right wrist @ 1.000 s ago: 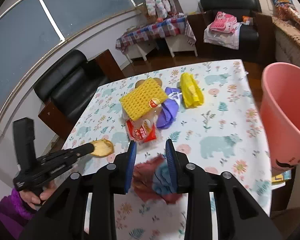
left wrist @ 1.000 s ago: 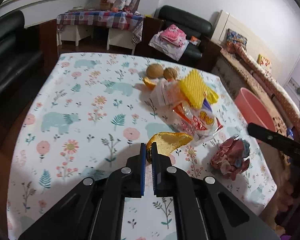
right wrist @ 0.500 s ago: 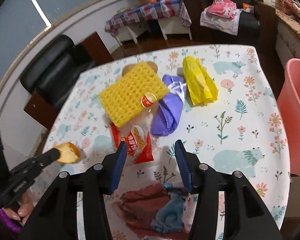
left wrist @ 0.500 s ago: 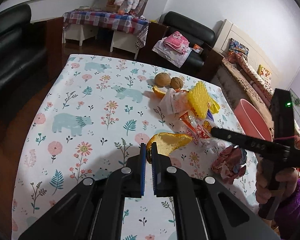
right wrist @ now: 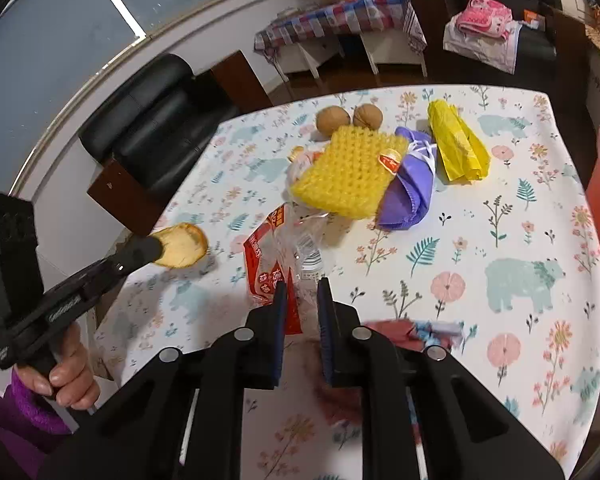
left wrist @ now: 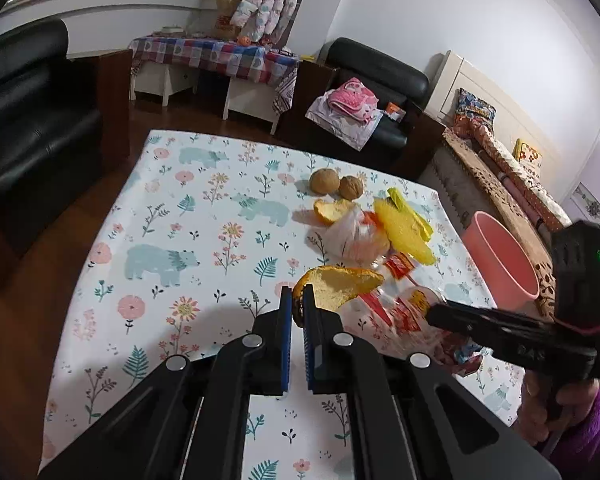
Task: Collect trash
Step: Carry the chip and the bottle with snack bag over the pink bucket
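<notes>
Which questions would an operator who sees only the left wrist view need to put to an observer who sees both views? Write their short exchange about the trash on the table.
Operator: I see the right gripper only from the side. What is between its jaws?
Observer: The red and clear wrapper. The jaws have just been closing with it between them. I cannot tell whether the pads press on it.
Operator: Is anything hidden behind the yellow foam net?
Observer: Yes, a purple bag lies against the net's edge, between it and the yellow bag.
</notes>
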Tool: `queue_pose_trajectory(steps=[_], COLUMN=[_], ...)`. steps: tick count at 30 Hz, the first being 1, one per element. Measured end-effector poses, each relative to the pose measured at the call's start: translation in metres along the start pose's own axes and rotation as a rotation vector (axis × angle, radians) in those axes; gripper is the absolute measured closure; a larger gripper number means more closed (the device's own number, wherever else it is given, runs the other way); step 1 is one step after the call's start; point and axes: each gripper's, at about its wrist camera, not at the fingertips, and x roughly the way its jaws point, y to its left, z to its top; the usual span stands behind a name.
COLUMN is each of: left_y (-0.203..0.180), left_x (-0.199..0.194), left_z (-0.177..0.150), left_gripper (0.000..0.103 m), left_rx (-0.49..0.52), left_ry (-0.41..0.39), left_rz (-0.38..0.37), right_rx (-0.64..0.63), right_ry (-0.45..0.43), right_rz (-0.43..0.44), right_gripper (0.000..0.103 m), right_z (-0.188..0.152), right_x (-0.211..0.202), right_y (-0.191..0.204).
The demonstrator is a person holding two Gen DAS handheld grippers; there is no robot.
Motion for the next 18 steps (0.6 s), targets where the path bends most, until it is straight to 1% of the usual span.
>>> queue_pose_trajectory(steps=[6, 11, 13, 15, 18], left_y=[-0.014, -0.028, -0.036, -0.042, -0.053], left_x=[-0.014, -0.020, -0.021, -0.021, -0.017], left_z=[0.004, 0.008, 0.010, 0.011, 0.012], left_gripper=[0.098, 0.098, 0.098, 0.098, 0.099], left_rx=[0.017, 0.033, 0.047, 0.060, 0.070], left_ry=[-0.029, -0.047, -0.048, -0.050, -0.042], left_rz=[0.000, -0.002, -0.001, 0.002, -0.008], right_rx=[0.035, 0.059, 0.068, 0.082, 0.123], right_ry=[-0.110, -0.133, -0.164, -0.203, -0.233], right_rz=[0.026, 0.045, 0.033, -0.005, -0.046], right_gripper=[0.088, 0.087, 0.087, 0.088, 0.087], right_z=[0.000, -0.002, -0.005, -0.005, -0.006], right_x=[-0.039, -0.055, -0.066, -0.078, -0.090], right_y=[-0.003, -0.013, -0.020, -0.029, -0.045])
